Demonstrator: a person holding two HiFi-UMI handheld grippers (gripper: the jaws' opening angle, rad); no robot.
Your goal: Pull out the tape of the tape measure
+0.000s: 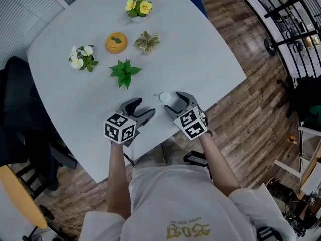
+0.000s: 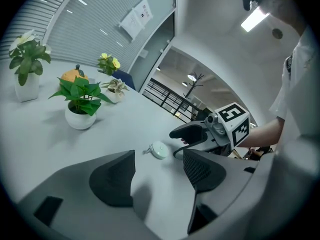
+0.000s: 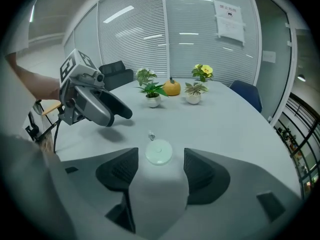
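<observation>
The tape measure point(image 1: 167, 99) is a small round white disc lying flat on the white table point(image 1: 200, 49) near its front edge. In the right gripper view the tape measure point(image 3: 159, 151) lies between the tips of my right gripper point(image 3: 160, 160), which is open; both pads stand a little apart from it. Its small pull tab point(image 3: 151, 135) points away from me. My left gripper point(image 1: 142, 109) is open and empty, just left of the disc. In the left gripper view the tape measure point(image 2: 159, 150) lies beyond my left gripper point(image 2: 159, 168), with the right gripper point(image 2: 192, 134) beside it.
Further back stand a green plant point(image 1: 124, 73), white flowers point(image 1: 82, 57), yellow flowers point(image 1: 139, 7), a succulent point(image 1: 147, 40) and an orange pumpkin-shaped object point(image 1: 116, 42). A black chair point(image 1: 20, 114) sits left of the table. The table's front edge runs just under both grippers.
</observation>
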